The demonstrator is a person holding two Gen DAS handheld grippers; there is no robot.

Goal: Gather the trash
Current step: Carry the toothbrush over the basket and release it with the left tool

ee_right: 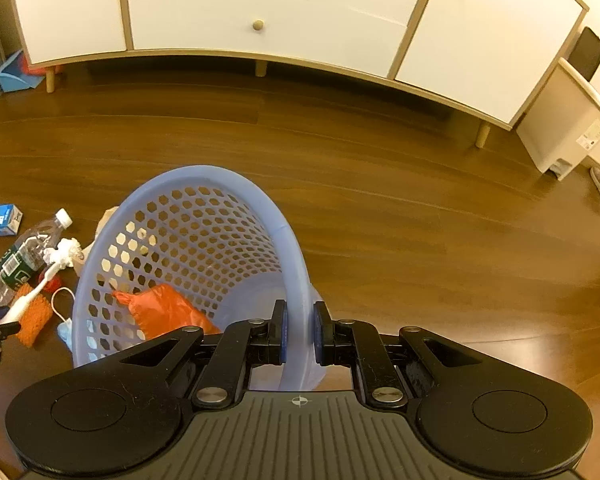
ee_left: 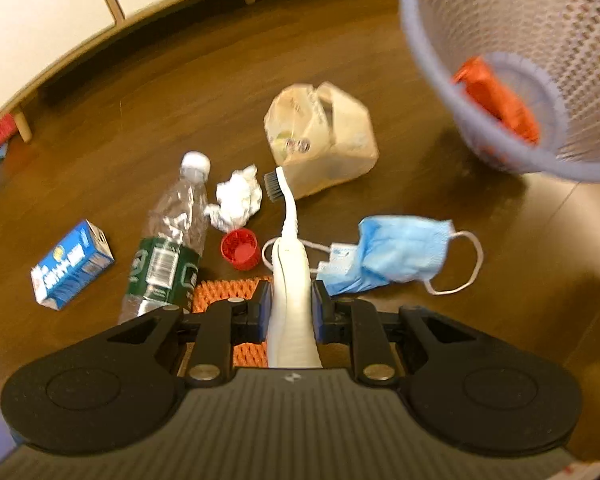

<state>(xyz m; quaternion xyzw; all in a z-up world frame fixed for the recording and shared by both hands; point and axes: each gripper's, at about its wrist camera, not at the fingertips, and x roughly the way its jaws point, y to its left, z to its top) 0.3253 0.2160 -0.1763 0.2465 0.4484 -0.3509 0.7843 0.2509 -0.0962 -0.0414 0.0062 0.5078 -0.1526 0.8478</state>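
My left gripper [ee_left: 290, 312] is clamped on the white toothbrush [ee_left: 288, 280], bristles pointing to 12 o'clock, lifted clear of the litter for transfer. My right gripper [ee_right: 299, 330] pinches the rim of the blue basket [ee_right: 204, 256], tilting its mouth toward the pile at 9 o'clock, I judge to receive items. An orange wrapper [ee_right: 168, 312] already lies inside. Bottle [ee_left: 172, 236], mask [ee_left: 396, 256] and paper bag [ee_left: 324, 140] lie on the floor [ee_right: 420, 240].

Trash lying scattered on the floor [ee_right: 380, 208], left of the basket [ee_right: 204, 176].

In the left wrist view, the carton [ee_left: 73, 265] is lying farthest left, then the bottle [ee_left: 168, 240], with the tissue [ee_left: 238, 200] and cap [ee_left: 240, 249] to its right; the bag [ee_left: 324, 144] is sitting behind them, the mask [ee_left: 392, 256] lying rightmost.
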